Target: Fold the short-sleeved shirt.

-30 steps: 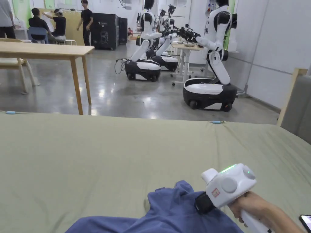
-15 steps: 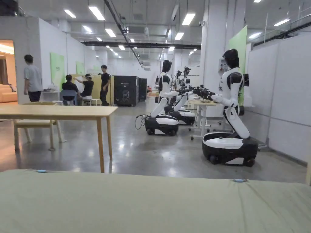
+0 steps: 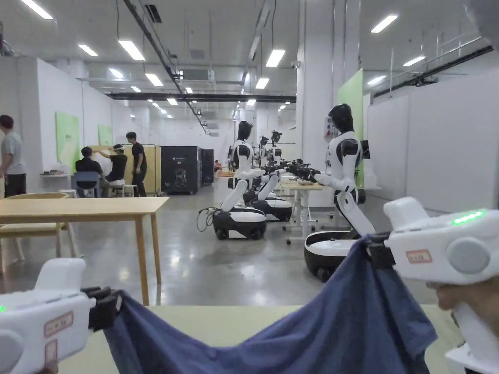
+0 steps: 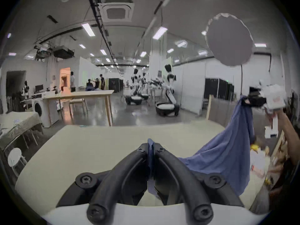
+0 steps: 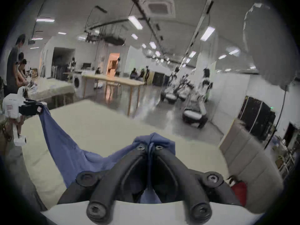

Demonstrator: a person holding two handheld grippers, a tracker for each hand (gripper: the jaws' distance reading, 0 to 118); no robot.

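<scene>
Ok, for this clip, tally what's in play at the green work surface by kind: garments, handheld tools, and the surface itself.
Blue shirt: 1, lifted and hanging between the tools.
Handheld tools: 2, the left tool and the right tool, each shut on a bit of the shirt.
Green-covered table: 1.
Total: 4

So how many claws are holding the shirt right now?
2. The left claw is shut on one end of the shirt, low on the left; the right claw is shut on the other end, raised higher on the right. The cloth sags between them.
</scene>
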